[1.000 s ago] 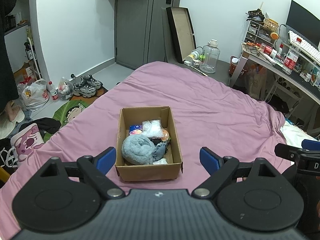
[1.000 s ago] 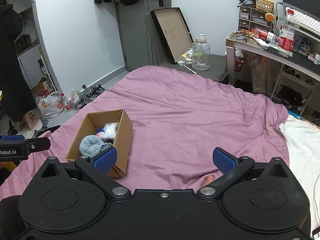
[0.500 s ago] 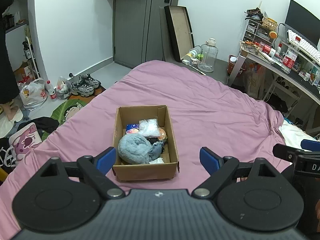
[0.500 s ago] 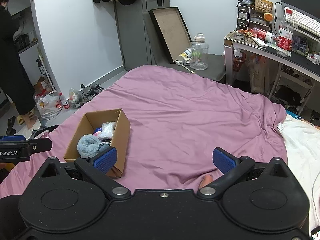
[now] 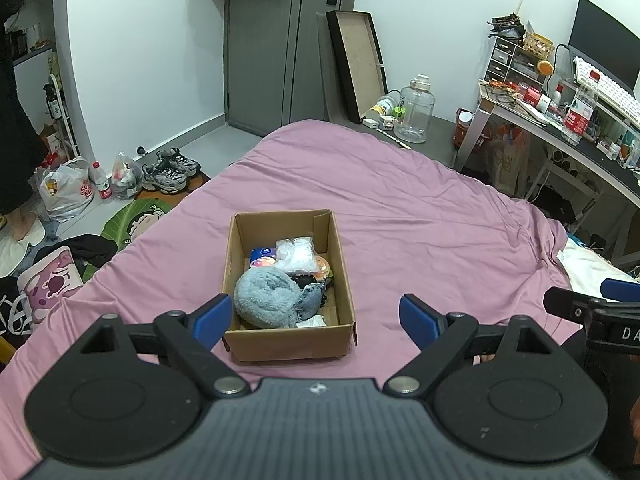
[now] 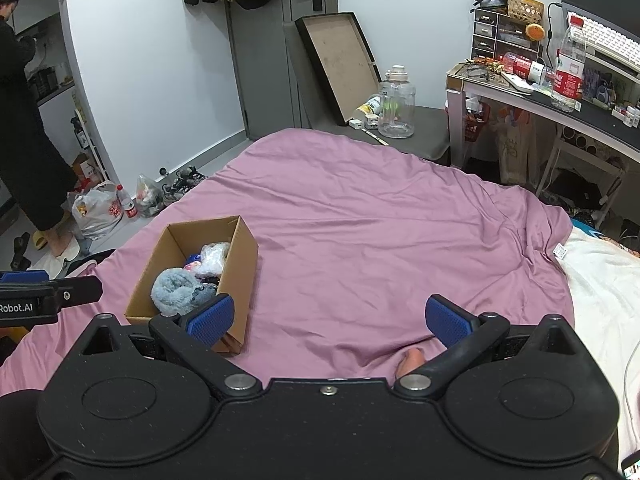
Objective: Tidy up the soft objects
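Observation:
An open cardboard box (image 5: 290, 338) (image 6: 242, 264) sits on the pink bedspread (image 5: 420, 220) (image 6: 360, 240). Inside lie a fluffy light-blue bundle (image 5: 266, 298) (image 6: 174, 290), a denim piece (image 5: 310, 304), a clear plastic packet (image 5: 298, 254) (image 6: 214, 258) and a small blue and orange item (image 5: 262, 258). My left gripper (image 5: 316, 318) hovers open just in front of the box, holding nothing. My right gripper (image 6: 330, 318) is open and empty over the bare bedspread, to the right of the box. Each gripper shows at the edge of the other's view.
A white blanket (image 6: 600, 292) lies at the bed's right edge. A cluttered desk (image 6: 560, 100) stands at the right, a large clear jug (image 6: 396, 106) and a leaning frame (image 6: 340, 64) beyond the bed. Shoes (image 5: 170, 170), bags (image 5: 66, 192) and a person (image 6: 24, 120) are on the left floor.
Both views have risen and pulled back slightly, so the box sits a little farther from the grippers. The person at the left has moved. Both grippers stay open.

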### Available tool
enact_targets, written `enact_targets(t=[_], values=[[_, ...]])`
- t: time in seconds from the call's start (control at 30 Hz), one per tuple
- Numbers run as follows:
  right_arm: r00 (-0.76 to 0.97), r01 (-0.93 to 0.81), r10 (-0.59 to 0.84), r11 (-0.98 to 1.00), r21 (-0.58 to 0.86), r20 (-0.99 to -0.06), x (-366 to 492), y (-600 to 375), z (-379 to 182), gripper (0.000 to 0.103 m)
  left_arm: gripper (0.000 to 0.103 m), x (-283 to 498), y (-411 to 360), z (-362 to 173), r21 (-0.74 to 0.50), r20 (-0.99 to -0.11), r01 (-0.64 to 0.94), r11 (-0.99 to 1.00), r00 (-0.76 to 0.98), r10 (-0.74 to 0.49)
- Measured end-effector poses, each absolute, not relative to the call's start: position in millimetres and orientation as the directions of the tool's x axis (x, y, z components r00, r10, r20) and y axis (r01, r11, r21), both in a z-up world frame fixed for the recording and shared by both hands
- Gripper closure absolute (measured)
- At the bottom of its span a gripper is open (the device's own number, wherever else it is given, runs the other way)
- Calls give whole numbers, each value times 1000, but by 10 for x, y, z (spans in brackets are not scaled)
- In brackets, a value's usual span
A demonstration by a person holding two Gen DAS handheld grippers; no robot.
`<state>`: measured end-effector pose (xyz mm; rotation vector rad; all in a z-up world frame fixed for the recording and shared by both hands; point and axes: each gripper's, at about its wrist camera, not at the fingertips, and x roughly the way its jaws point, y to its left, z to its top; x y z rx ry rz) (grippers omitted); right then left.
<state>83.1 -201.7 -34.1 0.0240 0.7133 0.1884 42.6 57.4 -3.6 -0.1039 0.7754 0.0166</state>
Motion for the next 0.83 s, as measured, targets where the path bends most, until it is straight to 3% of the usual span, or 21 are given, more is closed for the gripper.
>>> enact_targets(t=[0.83], values=[[677, -127, 157, 987, 96, -719, 1026, -2063, -643, 0, 14, 567, 605, -239, -79, -729, -67, 995, 685, -12]])
